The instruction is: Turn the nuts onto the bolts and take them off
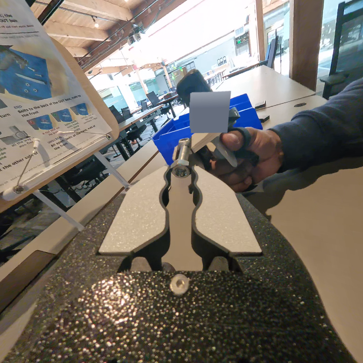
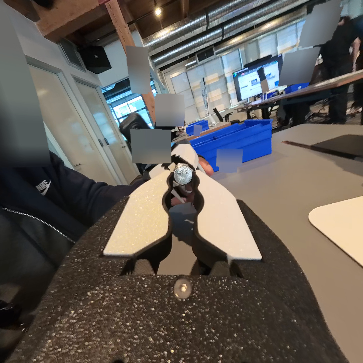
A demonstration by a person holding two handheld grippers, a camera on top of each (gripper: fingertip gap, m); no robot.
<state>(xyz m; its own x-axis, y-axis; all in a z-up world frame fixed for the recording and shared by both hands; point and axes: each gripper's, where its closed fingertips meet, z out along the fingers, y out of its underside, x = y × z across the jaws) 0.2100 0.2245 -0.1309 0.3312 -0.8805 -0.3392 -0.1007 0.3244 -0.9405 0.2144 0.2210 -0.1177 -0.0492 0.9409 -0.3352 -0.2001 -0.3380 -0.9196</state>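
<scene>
Left wrist view
Left gripper (image 1: 180, 172): its two white-faced, black-edged fingers (image 1: 141, 212) are clenched at the tips on a silver hexagonal steel nut (image 1: 180, 166).
Nut: sits on the threaded end of a silver steel bolt (image 1: 183, 150), its threaded bore facing the camera.
Bolt: its shank rises up and away from the nut, above the pale grey tabletop (image 1: 304, 245); the far end is held by the right gripper (image 1: 189, 144), whose finger closure is not clear from this side.
Right hand (image 1: 253, 155): in a dark navy sleeve (image 1: 324, 125), wrapped around the right gripper's handle, thumb through a black loop.
Blue plastic bin (image 1: 170, 135): on the table just behind the bolt.
Instruction sheet (image 1: 39, 98): printed paper on a tilted wooden board, at the left edge.

Right wrist view
Right gripper (image 2: 182, 177): white-faced fingers (image 2: 141, 220) clamped at the tips on the round silver head of the bolt (image 2: 182, 174), which faces the camera.
Left gripper (image 2: 184, 153): meets the bolt from the far side, tips partly hidden; the nut is not visible here.
Person: dark navy zip jacket (image 2: 49, 212) at the left.
Blue plastic bin (image 2: 239, 137): on the grey table (image 2: 275, 196) behind and to the right.
White rounded pad (image 2: 341, 225): lies flat at the right edge.
</scene>
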